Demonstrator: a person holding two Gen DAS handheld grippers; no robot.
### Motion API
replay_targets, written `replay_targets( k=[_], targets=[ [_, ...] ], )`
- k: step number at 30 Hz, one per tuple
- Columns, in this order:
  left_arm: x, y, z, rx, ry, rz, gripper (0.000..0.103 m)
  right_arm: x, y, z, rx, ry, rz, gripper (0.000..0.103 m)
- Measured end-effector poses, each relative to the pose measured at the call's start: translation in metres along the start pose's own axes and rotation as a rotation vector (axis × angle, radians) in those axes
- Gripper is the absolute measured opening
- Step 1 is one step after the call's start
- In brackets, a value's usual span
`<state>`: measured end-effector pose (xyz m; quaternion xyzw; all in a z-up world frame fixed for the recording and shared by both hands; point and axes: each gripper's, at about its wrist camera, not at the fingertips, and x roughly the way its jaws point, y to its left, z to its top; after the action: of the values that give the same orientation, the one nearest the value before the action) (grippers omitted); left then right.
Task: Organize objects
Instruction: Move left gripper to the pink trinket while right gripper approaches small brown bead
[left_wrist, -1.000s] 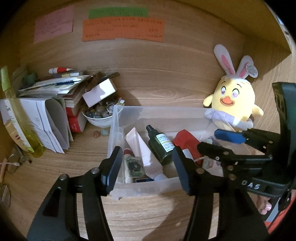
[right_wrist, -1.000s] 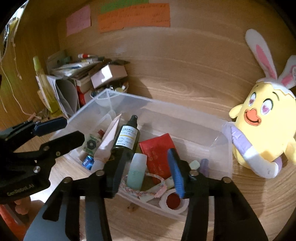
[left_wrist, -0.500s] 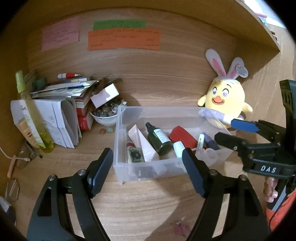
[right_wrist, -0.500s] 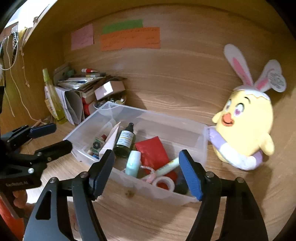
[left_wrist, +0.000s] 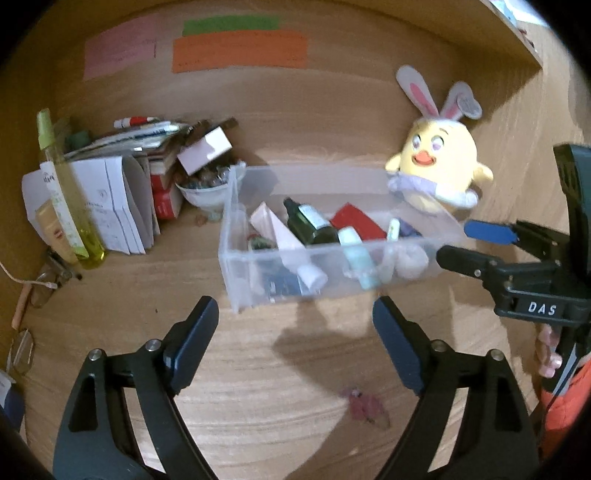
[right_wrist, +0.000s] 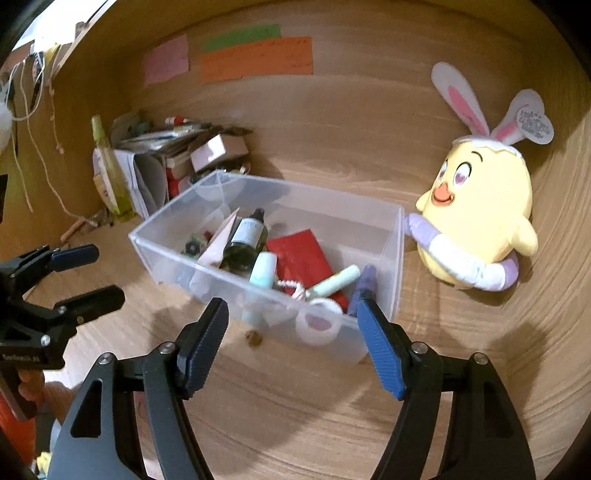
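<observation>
Wooden desk (left_wrist: 258, 387), clear bin (right_wrist: 369, 343) of bottles, tubes, red packet (right_wrist: 299, 254).

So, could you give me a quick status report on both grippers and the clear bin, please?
Left gripper opening, empty. Right gripper open, empty. Clear bin on desk, filled. Nothing blocking.

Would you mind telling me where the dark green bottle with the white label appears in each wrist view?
Left wrist: dark green bottle lies centre, in the clear bin's left half.
Right wrist: the bottle lies left of centre, beside the red packet.
Shared landmark: yellow bunny-eared plush, right of the bin.
</observation>
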<state>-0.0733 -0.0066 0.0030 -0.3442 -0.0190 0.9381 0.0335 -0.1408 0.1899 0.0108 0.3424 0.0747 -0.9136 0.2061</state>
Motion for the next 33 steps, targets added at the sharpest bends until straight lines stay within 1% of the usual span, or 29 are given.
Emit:
replay_targets(
  k=[2, 6, 8, 12, 13, 14, 16, 18, 22, 24, 26, 27, 29, 30, 31, 33],
  targets=[
    [0.001, -0.003, -0.007, 0.009, 0.012, 0.000, 0.087, 0.002, 0.002, -0.004, -0.007, 0.010, 0.002, 0.069],
    [0.004, -0.011, -0.022, 0.037, 0.055, -0.025, 0.087, 0.005, 0.006, -0.010, -0.021, 0.029, 0.002, 0.069],
    [0.006, -0.014, -0.030, 0.043, 0.073, -0.020, 0.087, 0.007, 0.008, -0.013, -0.026, 0.040, 0.005, 0.069],
    [0.009, -0.019, -0.041, 0.053, 0.115, -0.046, 0.087, 0.012, 0.010, -0.020, -0.031, 0.061, -0.002, 0.069],
    [0.010, -0.020, -0.045, 0.058, 0.125, -0.046, 0.085, 0.014, 0.010, -0.022, -0.030, 0.066, -0.003, 0.069],
    [0.011, -0.021, -0.047, 0.061, 0.133, -0.048, 0.075, 0.017, 0.010, -0.024, -0.030, 0.076, -0.006, 0.069],
    [0.015, -0.024, -0.053, 0.068, 0.174, -0.065, 0.066, 0.022, 0.010, -0.027, -0.033, 0.097, -0.011, 0.069],
    [0.018, -0.025, -0.057, 0.058, 0.207, -0.102, 0.065, 0.027, 0.012, -0.029, -0.040, 0.107, -0.017, 0.069],
    [0.017, -0.029, -0.061, 0.068, 0.208, -0.119, 0.065, 0.037, 0.017, -0.030, -0.061, 0.128, -0.008, 0.068],
    [0.016, -0.032, -0.061, 0.070, 0.211, -0.134, 0.064, 0.043, 0.022, -0.030, -0.071, 0.140, 0.003, 0.060],
    [0.017, -0.034, -0.062, 0.078, 0.220, -0.144, 0.058, 0.050, 0.026, -0.028, -0.085, 0.159, 0.013, 0.047],
    [0.018, -0.036, -0.062, 0.081, 0.226, -0.148, 0.056, 0.053, 0.028, -0.027, -0.086, 0.169, 0.025, 0.045],
    [0.016, -0.038, -0.064, 0.091, 0.221, -0.142, 0.055, 0.060, 0.031, -0.026, -0.086, 0.189, 0.039, 0.036],
    [0.016, -0.038, -0.064, 0.092, 0.218, -0.144, 0.054, 0.063, 0.032, -0.026, -0.088, 0.195, 0.042, 0.034],
    [0.015, -0.037, -0.065, 0.088, 0.214, -0.148, 0.050, 0.066, 0.033, -0.025, -0.090, 0.200, 0.041, 0.029],
    [0.013, -0.035, -0.066, 0.085, 0.204, -0.140, 0.044, 0.071, 0.035, -0.024, -0.085, 0.211, 0.049, 0.026]
  ],
)
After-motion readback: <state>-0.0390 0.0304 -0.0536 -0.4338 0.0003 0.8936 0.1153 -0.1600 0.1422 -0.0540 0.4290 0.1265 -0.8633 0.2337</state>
